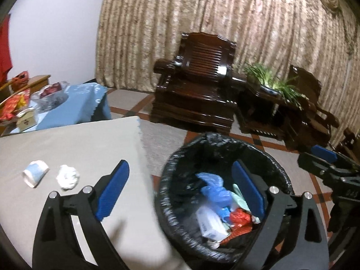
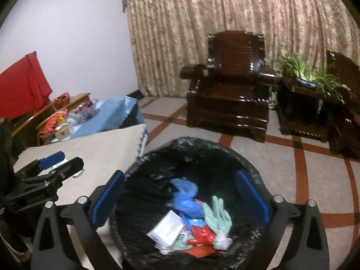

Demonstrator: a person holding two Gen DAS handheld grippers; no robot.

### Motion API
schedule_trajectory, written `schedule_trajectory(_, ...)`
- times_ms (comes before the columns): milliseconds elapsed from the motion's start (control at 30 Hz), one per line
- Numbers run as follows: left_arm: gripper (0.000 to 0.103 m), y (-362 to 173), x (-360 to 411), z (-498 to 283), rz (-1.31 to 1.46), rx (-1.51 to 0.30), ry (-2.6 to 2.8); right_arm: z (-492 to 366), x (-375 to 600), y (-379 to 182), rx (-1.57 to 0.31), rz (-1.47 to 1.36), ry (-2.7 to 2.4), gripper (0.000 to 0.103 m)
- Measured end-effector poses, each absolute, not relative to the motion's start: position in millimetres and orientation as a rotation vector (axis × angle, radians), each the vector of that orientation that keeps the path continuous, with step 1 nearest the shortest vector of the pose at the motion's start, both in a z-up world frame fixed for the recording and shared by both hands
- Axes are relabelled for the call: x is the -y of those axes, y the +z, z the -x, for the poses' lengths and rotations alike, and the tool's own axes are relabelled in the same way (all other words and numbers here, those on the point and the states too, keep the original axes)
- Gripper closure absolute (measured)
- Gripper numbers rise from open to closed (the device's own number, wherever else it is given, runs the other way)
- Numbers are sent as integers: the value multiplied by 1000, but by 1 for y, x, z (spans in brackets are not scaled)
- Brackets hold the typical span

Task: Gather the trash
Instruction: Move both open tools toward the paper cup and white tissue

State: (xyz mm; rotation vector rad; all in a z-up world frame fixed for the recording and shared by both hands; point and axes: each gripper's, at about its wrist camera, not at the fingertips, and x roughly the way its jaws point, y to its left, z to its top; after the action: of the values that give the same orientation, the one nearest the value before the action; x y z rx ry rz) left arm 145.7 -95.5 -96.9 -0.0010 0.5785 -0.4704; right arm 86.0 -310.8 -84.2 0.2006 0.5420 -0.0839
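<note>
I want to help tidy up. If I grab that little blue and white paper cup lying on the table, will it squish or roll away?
The paper cup lies on its side, so a nudge would probably roll it in a curve. It looks thin and light, so a hard squeeze would likely crumple it. It seems empty.

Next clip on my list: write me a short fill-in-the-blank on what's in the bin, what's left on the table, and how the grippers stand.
1. The trash bin is lined with a ____ plastic bag.
2. On the table, beside the crumpled tissue, lies a tipped-over paper ____.
3. Both the left gripper and the right gripper have their jaws ____, with nothing held.
4. Among the trash in the bin lies a pale green ____.

Missing words: black; cup; open; glove
</note>
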Motion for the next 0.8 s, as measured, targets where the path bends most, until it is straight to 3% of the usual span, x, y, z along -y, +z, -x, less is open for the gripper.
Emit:
schedule_trajectory(333, 12, -80, 6, -136, 34, -548, -306, -107, 250, -76, -534, -161, 37, 6)
schedule_trajectory(800, 12, -94, -115, -144, 76, -575, -62, -166, 144, -89, -563, -101, 204, 6)
